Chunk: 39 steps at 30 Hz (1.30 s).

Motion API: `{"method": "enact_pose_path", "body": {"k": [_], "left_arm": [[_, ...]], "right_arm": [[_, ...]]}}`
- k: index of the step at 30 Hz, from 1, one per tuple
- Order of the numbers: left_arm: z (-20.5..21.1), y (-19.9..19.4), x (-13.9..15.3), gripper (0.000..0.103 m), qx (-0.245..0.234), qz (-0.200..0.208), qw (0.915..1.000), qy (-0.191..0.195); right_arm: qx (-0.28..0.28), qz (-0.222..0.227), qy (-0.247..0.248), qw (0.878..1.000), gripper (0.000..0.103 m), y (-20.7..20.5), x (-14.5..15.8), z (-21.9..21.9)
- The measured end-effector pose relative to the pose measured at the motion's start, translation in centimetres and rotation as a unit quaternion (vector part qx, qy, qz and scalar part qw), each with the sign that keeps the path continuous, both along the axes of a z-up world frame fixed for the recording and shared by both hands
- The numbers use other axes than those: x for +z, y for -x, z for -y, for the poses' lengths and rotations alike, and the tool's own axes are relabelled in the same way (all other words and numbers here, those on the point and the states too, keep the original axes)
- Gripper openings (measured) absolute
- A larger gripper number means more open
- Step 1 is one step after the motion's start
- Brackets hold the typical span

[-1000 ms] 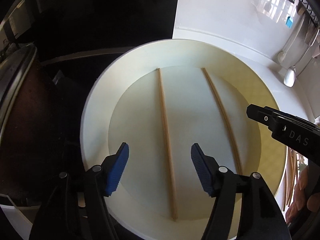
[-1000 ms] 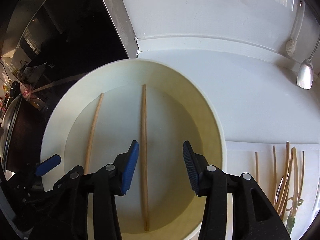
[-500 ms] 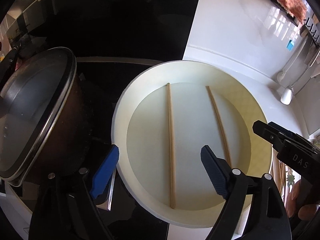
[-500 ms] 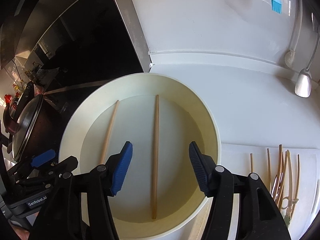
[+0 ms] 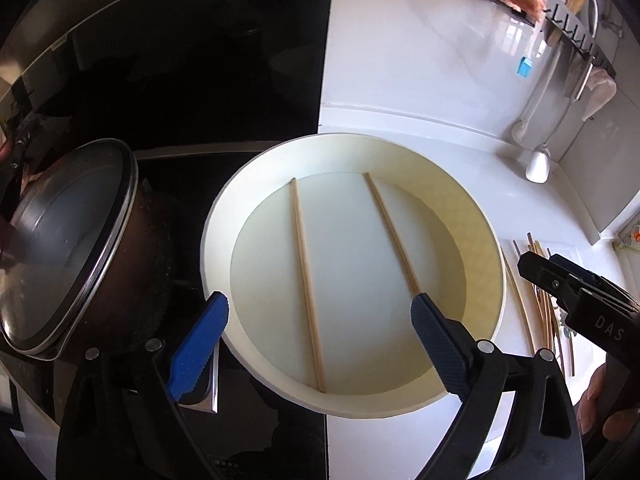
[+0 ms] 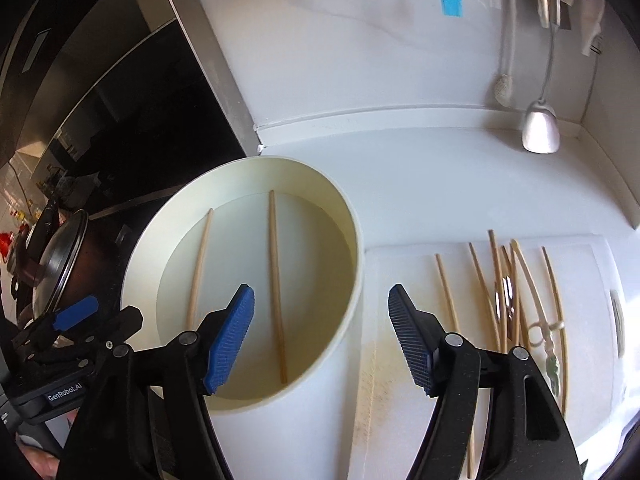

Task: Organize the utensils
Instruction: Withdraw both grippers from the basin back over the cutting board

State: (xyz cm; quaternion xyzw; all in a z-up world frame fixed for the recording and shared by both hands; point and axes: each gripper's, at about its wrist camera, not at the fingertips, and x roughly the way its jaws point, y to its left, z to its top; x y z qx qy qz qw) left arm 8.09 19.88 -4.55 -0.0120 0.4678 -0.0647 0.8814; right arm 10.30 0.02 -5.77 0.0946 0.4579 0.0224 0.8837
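Resting apart in the round container (image 5: pixel 486 248): two chopsticks (image 5: pixel 306 284).

Home kitchen. Black glass cooktop (image 5: pixel 248 432) set in a white counter (image 6: pixel 420 168), lidded pot (image 5: pixel 68 248) on it. Ladle (image 6: pixel 540 128) hanging from a hook rail (image 5: pixel 576 36) against the white wall; white cutting board (image 6: pixel 400 360) with wooden chopsticks (image 6: pixel 500 280).
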Motion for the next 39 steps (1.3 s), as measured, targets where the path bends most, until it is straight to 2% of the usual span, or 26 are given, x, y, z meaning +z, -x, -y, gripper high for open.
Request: {"method": "enact_pose_path", "body": {"k": [9, 17, 22, 25, 27, 29, 33, 39], "left_arm": [[6.8, 0.9, 0.9, 0.092, -0.081, 0.013, 0.9962, 0.029], [13.6, 3.8, 0.9, 0.094, -0.107, 0.009, 0.9934, 0.038], [18.0, 6.4, 1.1, 0.094, -0.083, 0.012, 0.9959, 0.033], [20.0, 8.0, 1.1, 0.095, -0.061, -0.003, 0.9971, 0.046], [21.3, 9.0, 0.9, 0.095, -0.042, -0.009, 0.9982, 0.041], [22.5, 9.9, 0.9, 0.095, -0.023, -0.010, 0.9993, 0.026], [24.1, 11.5, 1.2, 0.095, 0.004, -0.004, 0.9998, 0.022], [25.1, 12.2, 0.9, 0.095, 0.012, 0.006, 0.9999, 0.002]], "right_arm": [[-0.090, -0.012, 0.005, 0.996, 0.067, 6.1, 0.0, 6.5], [-0.126, 0.003, 0.010, 0.992, 0.067, 11.5, 1.2, 12.9], [-0.114, 0.013, 0.009, 0.993, 0.068, 14.9, 1.5, 17.9], [-0.097, 0.021, 0.007, 0.995, 0.070, 16.7, 1.7, 20.8], [-0.087, 0.029, 0.010, 0.996, 0.071, 17.6, 1.6, 22.6], [-0.076, 0.029, 0.006, 0.997, 0.071, 18.2, 1.3, 24.3], [-0.071, 0.025, 0.002, 0.997, 0.071, 18.8, 0.7, 27.0], [-0.077, 0.019, -0.006, 0.997, 0.071, 18.8, -0.6, 28.5]]}}
